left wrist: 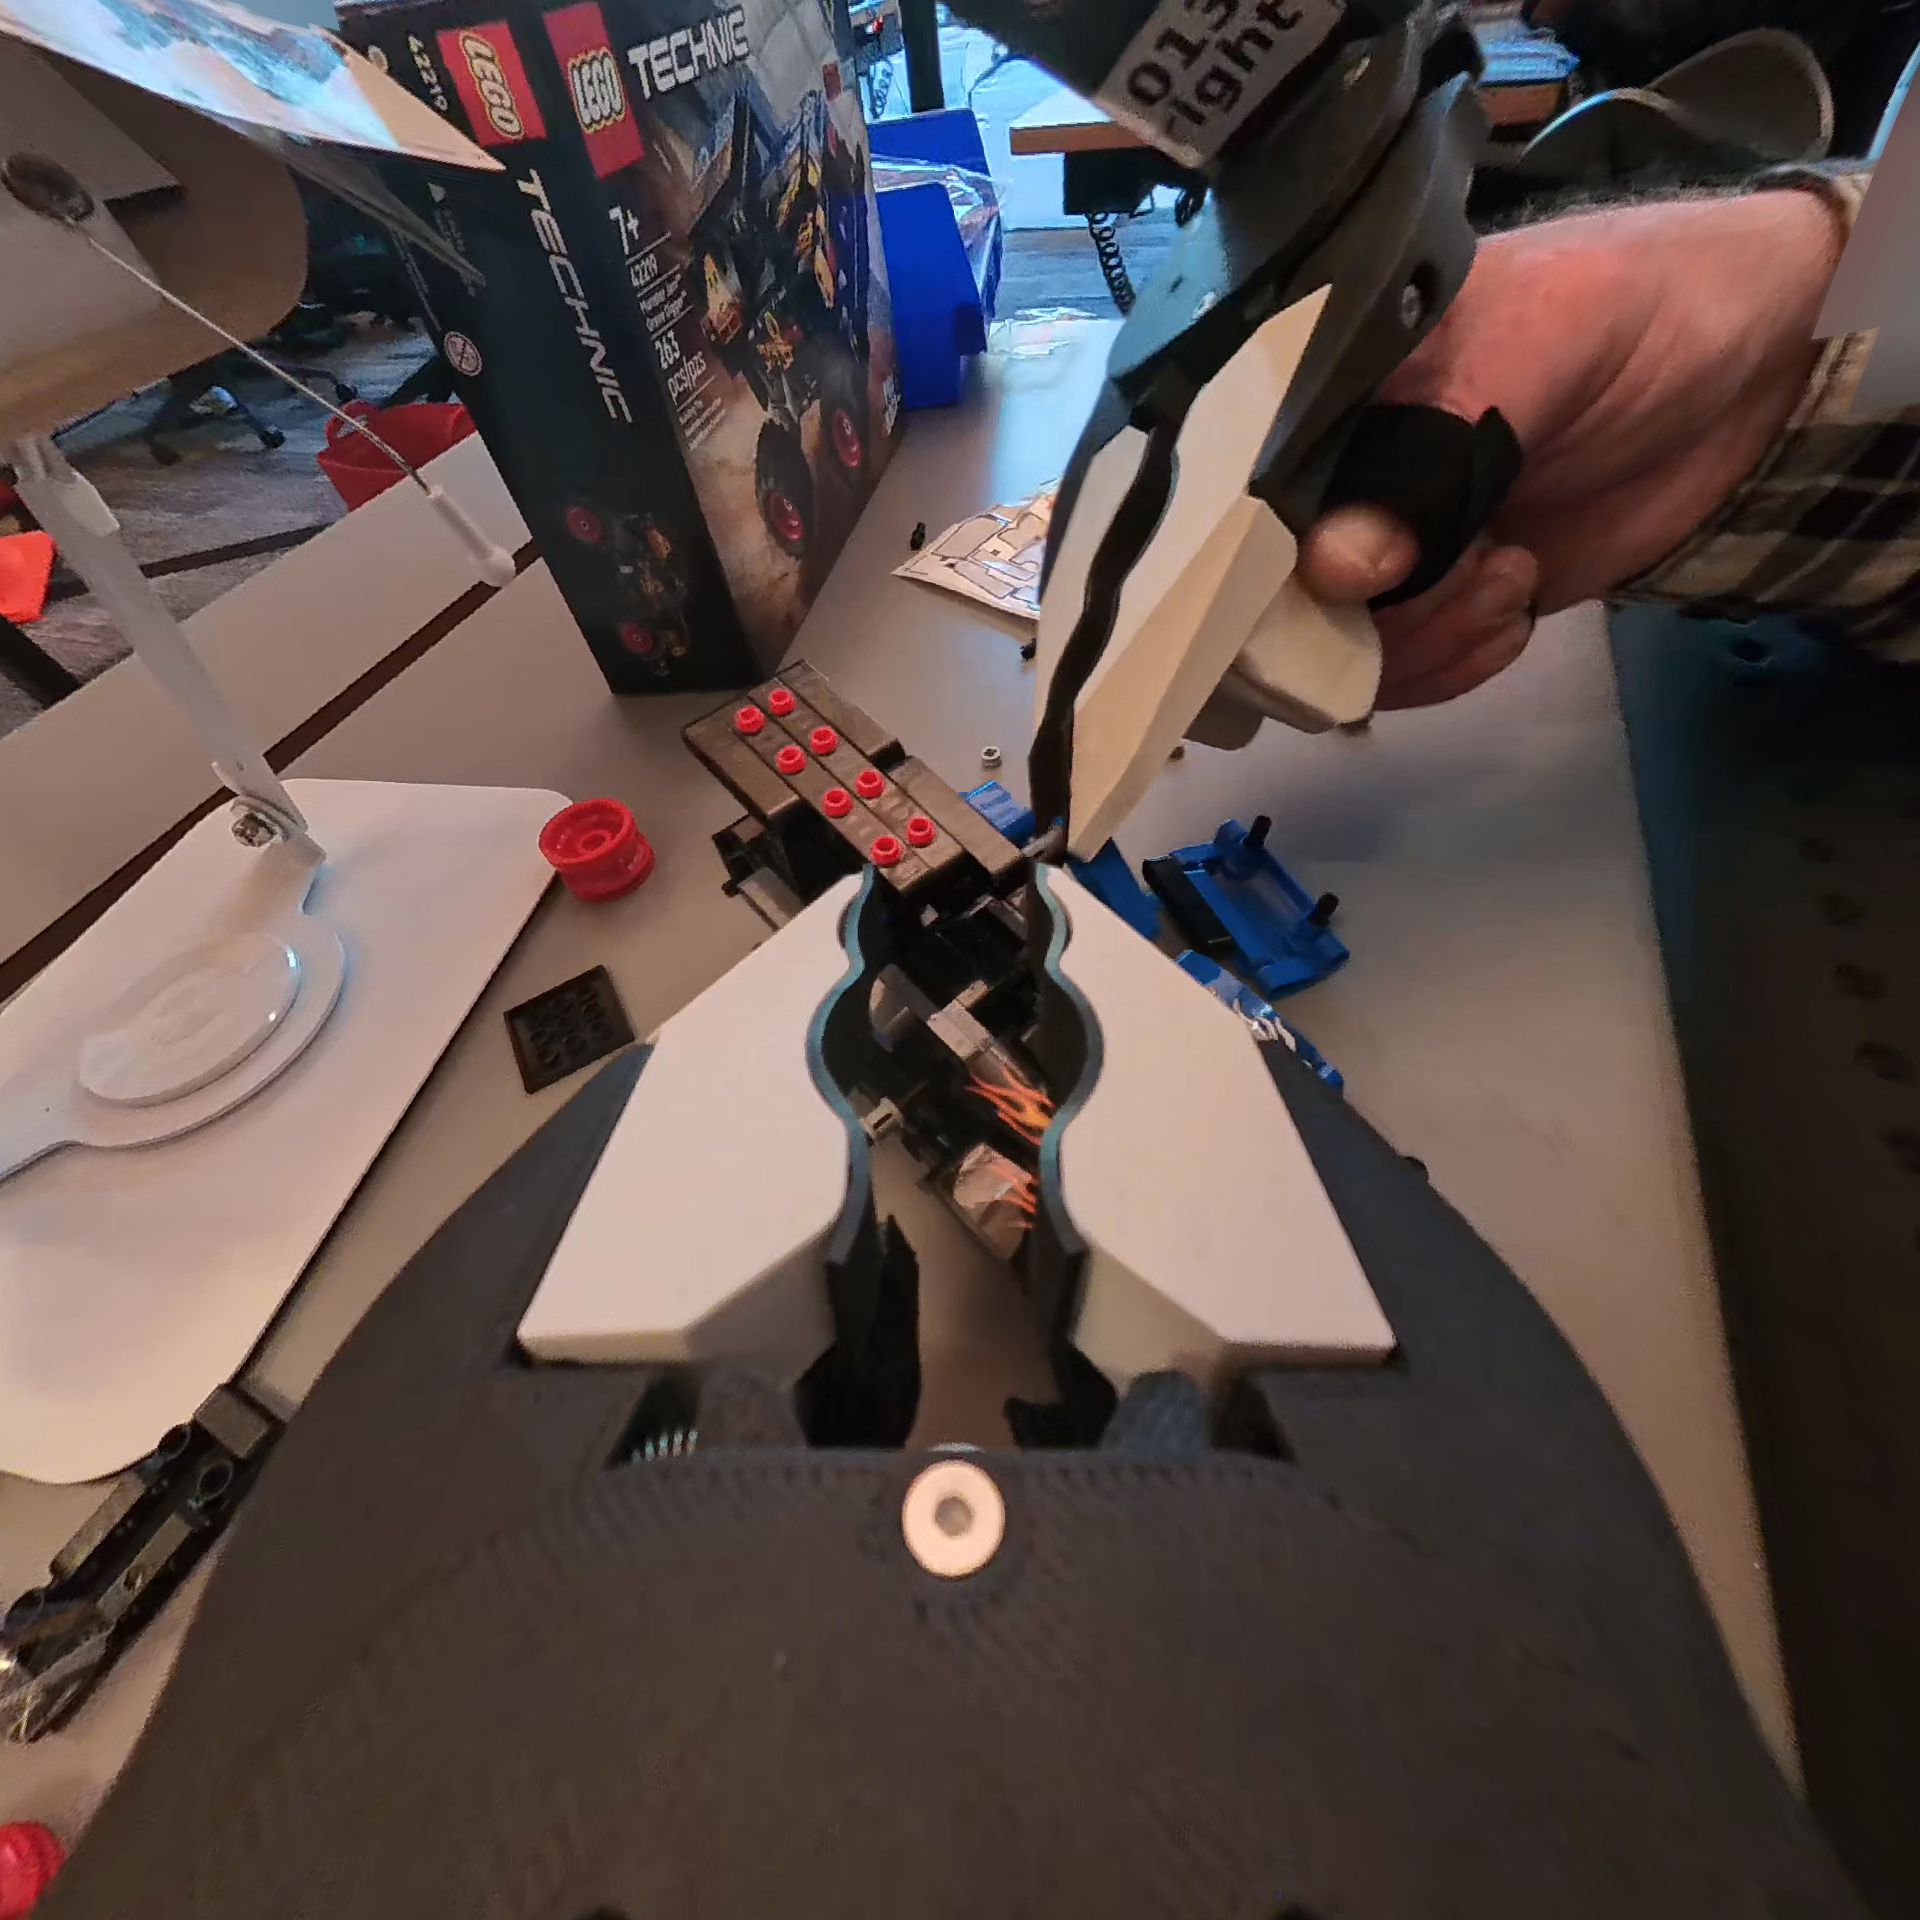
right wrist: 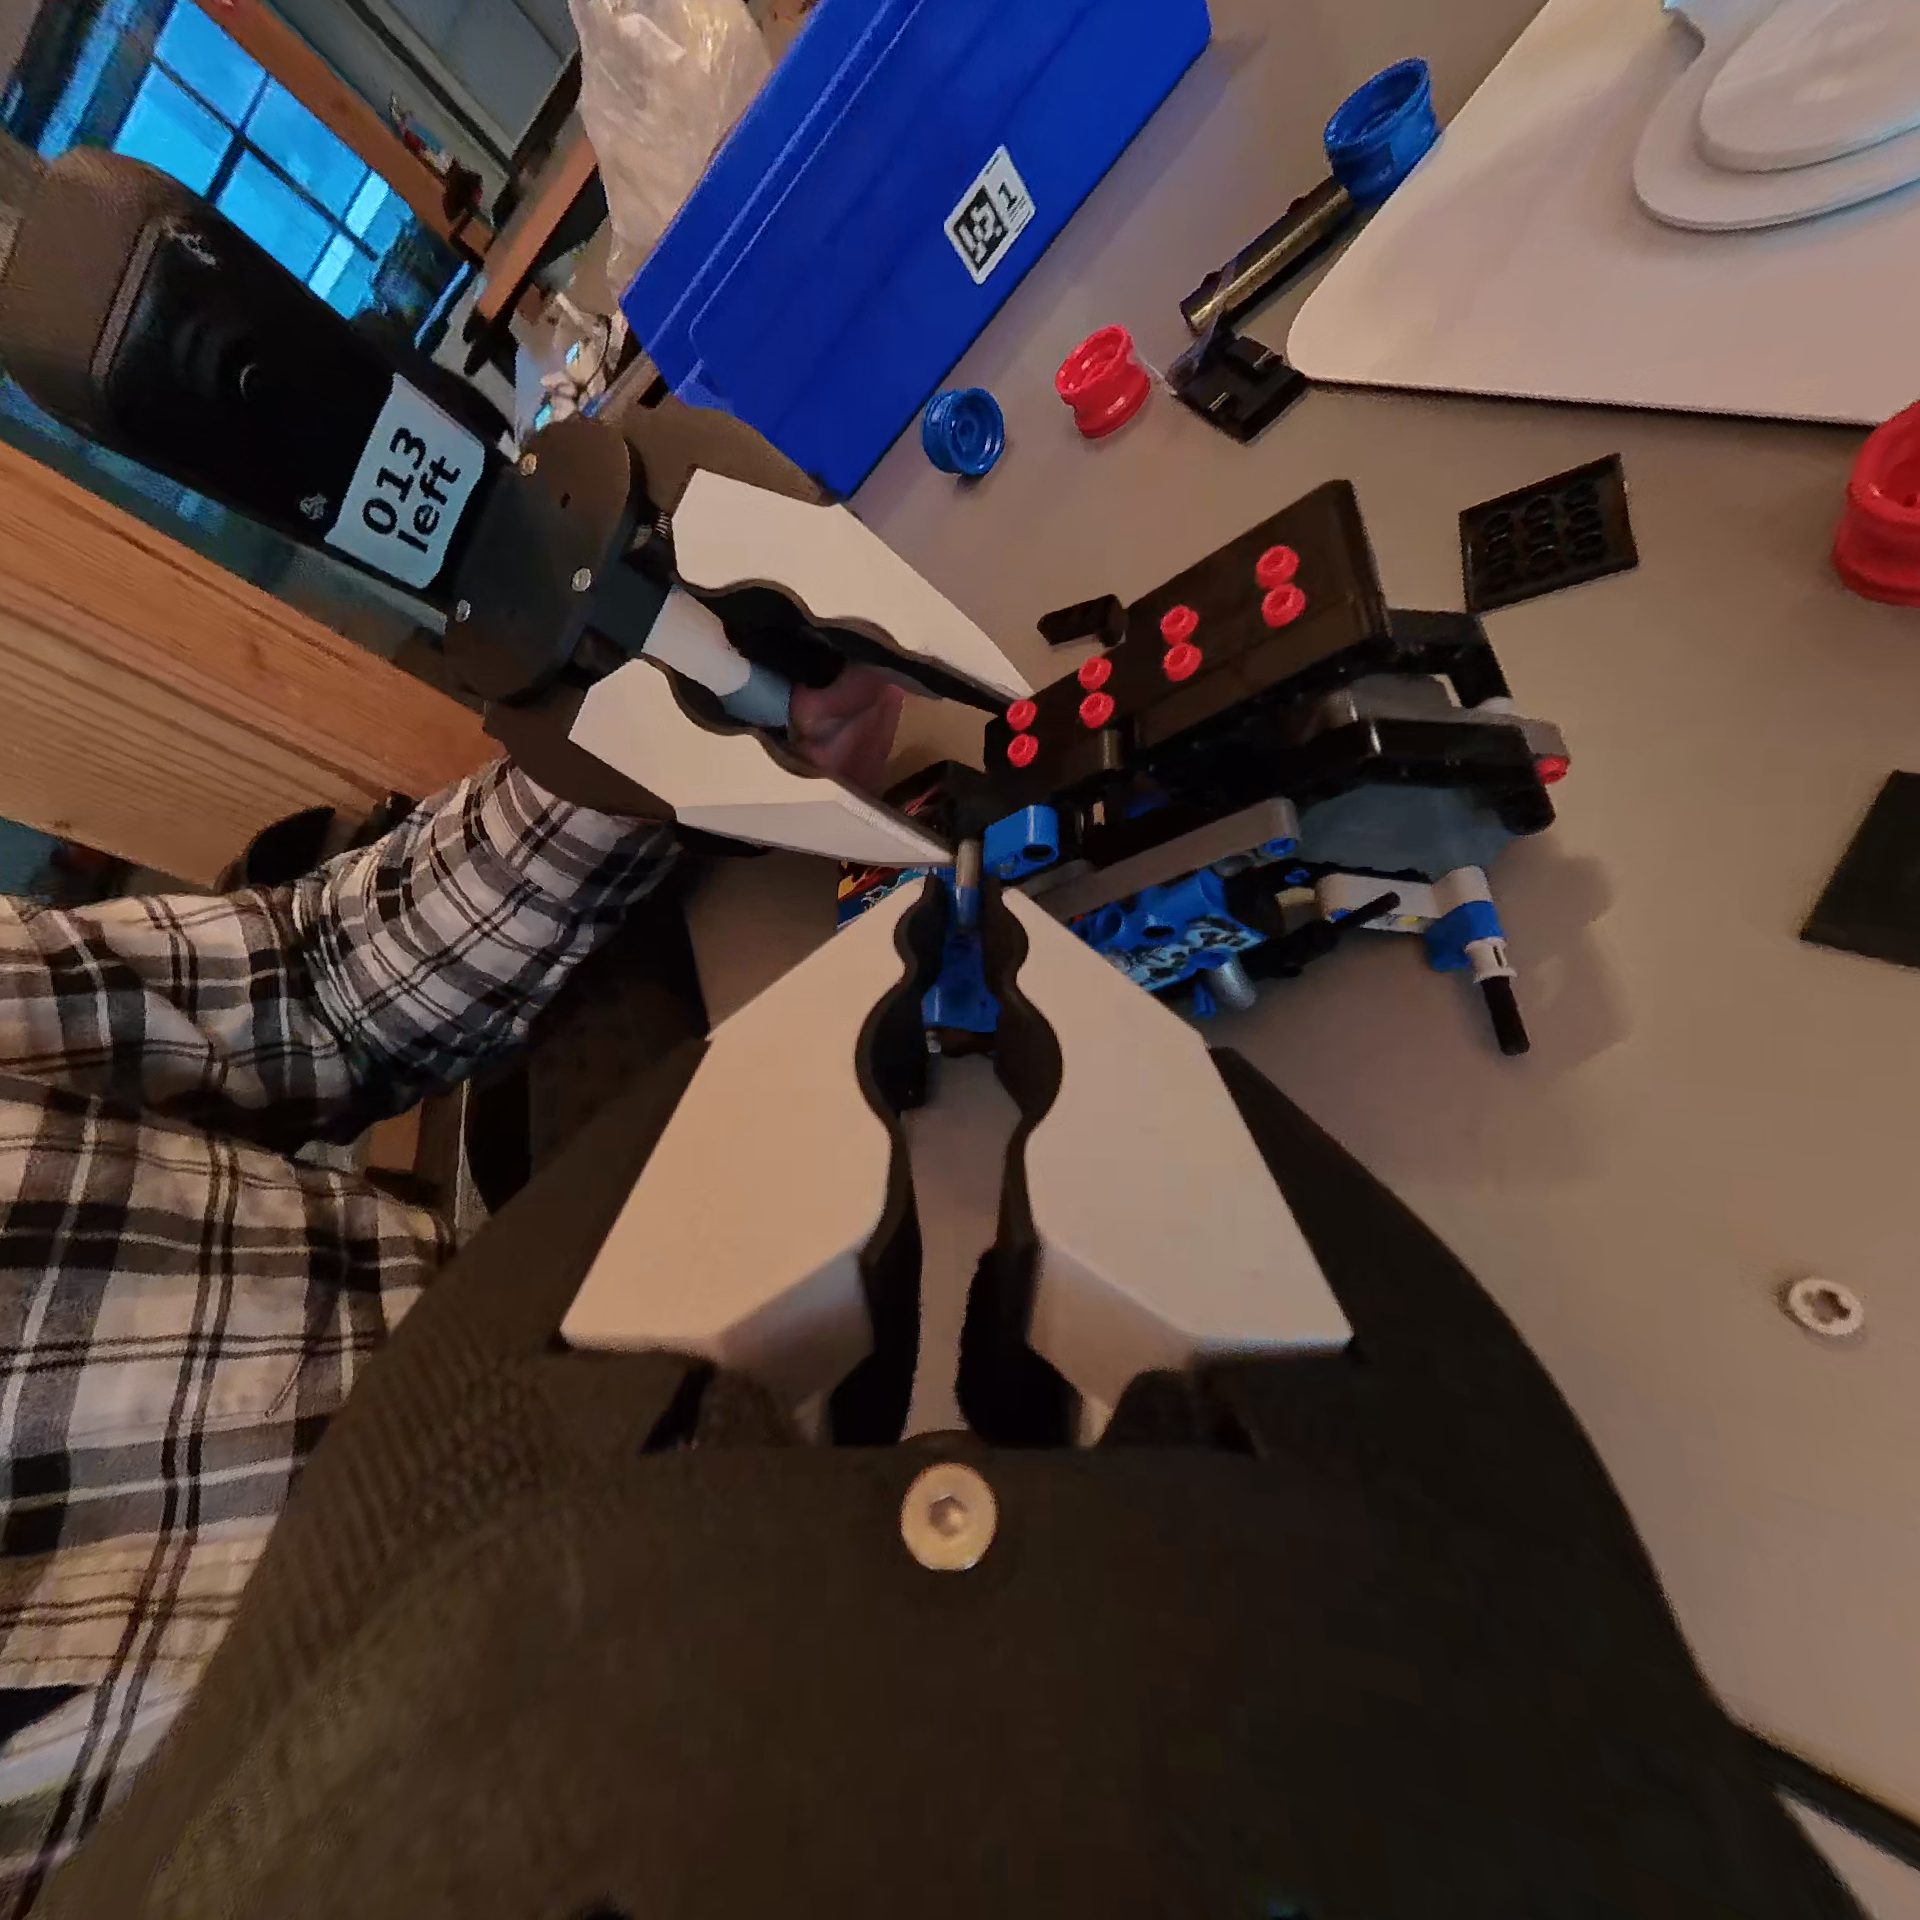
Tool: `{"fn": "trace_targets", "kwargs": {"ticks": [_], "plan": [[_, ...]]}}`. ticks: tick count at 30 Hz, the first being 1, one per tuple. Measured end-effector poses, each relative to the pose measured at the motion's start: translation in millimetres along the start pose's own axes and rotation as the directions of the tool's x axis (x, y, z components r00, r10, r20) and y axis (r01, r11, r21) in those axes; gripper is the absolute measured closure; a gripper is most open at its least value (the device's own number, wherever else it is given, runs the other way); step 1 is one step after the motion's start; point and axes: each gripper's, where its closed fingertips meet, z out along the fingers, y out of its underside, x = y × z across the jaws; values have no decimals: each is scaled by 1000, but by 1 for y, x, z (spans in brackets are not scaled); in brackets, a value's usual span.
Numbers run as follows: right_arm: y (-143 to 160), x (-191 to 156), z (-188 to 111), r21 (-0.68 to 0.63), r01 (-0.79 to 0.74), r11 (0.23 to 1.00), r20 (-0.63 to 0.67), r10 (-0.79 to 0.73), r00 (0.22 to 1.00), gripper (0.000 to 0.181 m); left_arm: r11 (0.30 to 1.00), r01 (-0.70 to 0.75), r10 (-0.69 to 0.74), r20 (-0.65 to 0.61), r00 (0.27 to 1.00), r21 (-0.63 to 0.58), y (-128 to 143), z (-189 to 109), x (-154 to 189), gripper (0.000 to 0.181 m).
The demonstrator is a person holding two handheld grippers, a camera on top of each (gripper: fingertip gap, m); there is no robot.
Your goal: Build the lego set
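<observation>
Both grippers clamped on the truck chassis [right wrist: 1247, 748]

Your left gripper [left wrist: 951, 1049] grips its body, your right gripper [right wrist: 961, 935] pinches a blue pin [right wrist: 966, 966]; twist and it pops loose mid-desk.

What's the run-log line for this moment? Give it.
phase: assembly | left gripper: shut on lego model | right gripper: shut on blue piece at model's end

It looked like an office or lab workspace: a grey table [left wrist: 1455, 1039] with a blue storage bin [right wrist: 883, 208], office chairs [left wrist: 208, 405] on the far floor, and large windows [right wrist: 260, 177] behind.
</observation>
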Motion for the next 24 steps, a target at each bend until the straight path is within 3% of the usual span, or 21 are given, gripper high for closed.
{"fn": "trace_targets", "kwargs": {"ticks": [10, 17, 24], "plan": [[-1, 2, 0, -25, -49, 998, 109, 51, 993, 176, 1000, -13, 14, 17, 1000, -12, 1, 0, -3, 159], [6, 1, -11, 27, -34, 999, 97, 31, 995, 165, 1000, -21, 20, -11, 1000, -9, 0, 1, 1, 159], [14, 3, -14, 12, 7, 1000, 101, -8, 995, 178, 1000, -7, 7, -29, 1000, -3, 1, -1, 1, 162]]}}
